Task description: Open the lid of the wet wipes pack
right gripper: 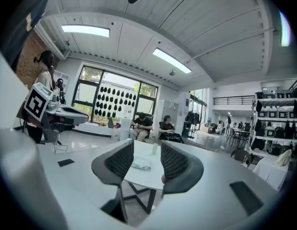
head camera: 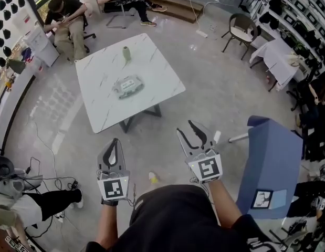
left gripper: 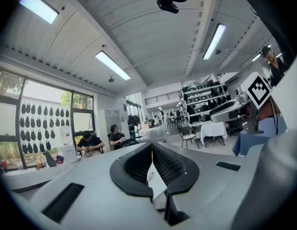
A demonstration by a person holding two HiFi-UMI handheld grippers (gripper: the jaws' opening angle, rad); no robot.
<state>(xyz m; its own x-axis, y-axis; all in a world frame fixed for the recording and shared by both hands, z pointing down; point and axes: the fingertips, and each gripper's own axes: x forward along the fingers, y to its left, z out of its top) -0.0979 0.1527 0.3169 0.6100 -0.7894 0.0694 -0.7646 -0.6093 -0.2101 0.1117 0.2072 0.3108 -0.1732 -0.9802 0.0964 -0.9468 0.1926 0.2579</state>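
While the left gripper (head camera: 115,142) waits with jaws together, the wet wipes pack (head camera: 128,86) lies at 12 o'clock on the white table (head camera: 102,70), and the right gripper (head camera: 185,128) holds its jaws apart, empty. The wise course is likely to step close, pin the pack, then lift the lid's edge.

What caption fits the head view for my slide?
Left gripper shut, right gripper open, both short of the table holding the wipes pack.

Your left gripper (head camera: 115,142) is at lower left of centre in the head view: jaws pressed together, nothing between them. Your right gripper (head camera: 185,127) is at lower right of centre: jaws apart, empty. Left forearm (head camera: 105,223) and right forearm (head camera: 225,197) reach up-frame from the bottom edge.
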